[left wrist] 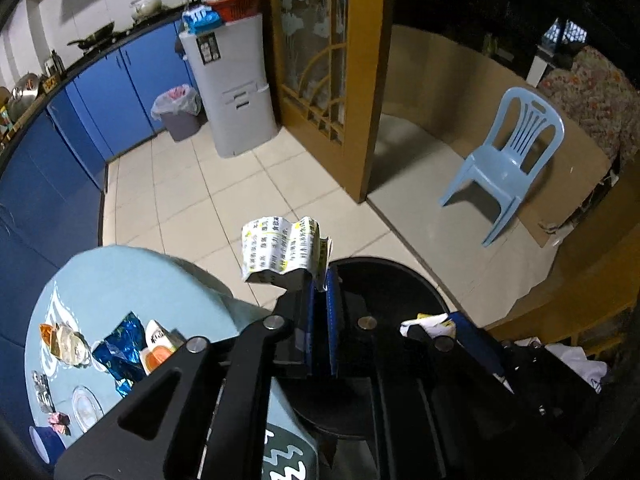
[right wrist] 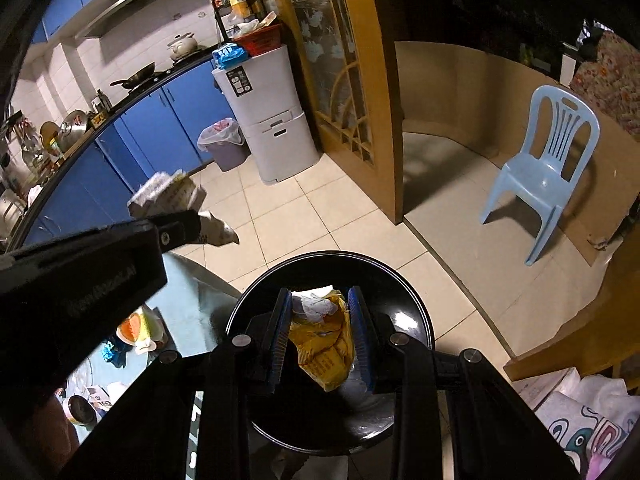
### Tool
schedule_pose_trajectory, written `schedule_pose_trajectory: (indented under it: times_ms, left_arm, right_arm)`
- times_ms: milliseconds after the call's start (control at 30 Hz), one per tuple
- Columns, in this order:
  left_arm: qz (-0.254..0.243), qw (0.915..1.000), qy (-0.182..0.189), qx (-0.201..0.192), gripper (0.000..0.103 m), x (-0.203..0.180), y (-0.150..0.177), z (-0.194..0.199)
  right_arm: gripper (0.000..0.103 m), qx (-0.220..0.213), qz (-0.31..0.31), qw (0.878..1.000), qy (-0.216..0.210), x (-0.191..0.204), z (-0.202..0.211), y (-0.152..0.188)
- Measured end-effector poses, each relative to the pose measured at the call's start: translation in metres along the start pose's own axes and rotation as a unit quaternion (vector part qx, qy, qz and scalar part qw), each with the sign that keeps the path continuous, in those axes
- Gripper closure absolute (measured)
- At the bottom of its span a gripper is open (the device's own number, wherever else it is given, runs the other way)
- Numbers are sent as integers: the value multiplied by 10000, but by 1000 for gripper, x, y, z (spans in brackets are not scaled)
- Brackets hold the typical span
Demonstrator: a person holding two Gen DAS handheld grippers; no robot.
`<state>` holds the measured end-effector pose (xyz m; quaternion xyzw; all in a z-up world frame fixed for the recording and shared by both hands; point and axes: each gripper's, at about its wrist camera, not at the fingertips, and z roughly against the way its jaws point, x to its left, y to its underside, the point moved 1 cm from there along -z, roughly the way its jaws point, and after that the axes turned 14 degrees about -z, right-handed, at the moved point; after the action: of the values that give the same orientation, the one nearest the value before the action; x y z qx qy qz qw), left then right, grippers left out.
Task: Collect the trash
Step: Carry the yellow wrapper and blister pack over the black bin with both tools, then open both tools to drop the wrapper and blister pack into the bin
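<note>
I have a crumpled yellow wrapper (right wrist: 324,344) pinched between the right gripper (right wrist: 320,312) pads, right above the black bin (right wrist: 416,312). It looks light and limp, so I judge a mid-body grip safest. My left gripper (left wrist: 320,280) is clamped on a stiff folded printed carton (left wrist: 280,252), near the bin's left rim.

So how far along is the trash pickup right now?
Midway. Left gripper holds a printed paper box; right gripper holds a yellow wrapper over the black bin. Blue foil and other wrappers remain on the table.
</note>
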<state>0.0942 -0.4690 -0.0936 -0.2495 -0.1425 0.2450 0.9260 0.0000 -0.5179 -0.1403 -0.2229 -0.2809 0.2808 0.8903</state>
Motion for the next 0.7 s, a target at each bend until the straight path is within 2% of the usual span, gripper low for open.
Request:
schedule_pose_trajectory:
  times_ms: [133,167,200,233,333,700]
  left_arm:
    - [6,10000,-12,77,80,2,1,-5]
    - [0,10000,-16,66,64,2,1,-5]
    - [-2,10000,-21,34,21,3,0,-4]
    - [27,9999,-49,-132,2,4,1,0]
    - [-8,9985,-201,-512,3,6,2,13]
    - [134,9988,-283,-366,3,20,4,11]
  right_arm:
    - [74,30,-43,10000,-5,-1,-3,-1]
    - [74,35,-50,10000,-7,-1,-4,-2]
    - [74,40,-56,10000,-12,-1,-4,-2]
    - [74,39,-50,10000,-10,-1,-4,-2]
    - [74,37,-61,10000,-10,-2,-5,-2]
    - [74,122,-75,9999,-23,2,-13,-2]
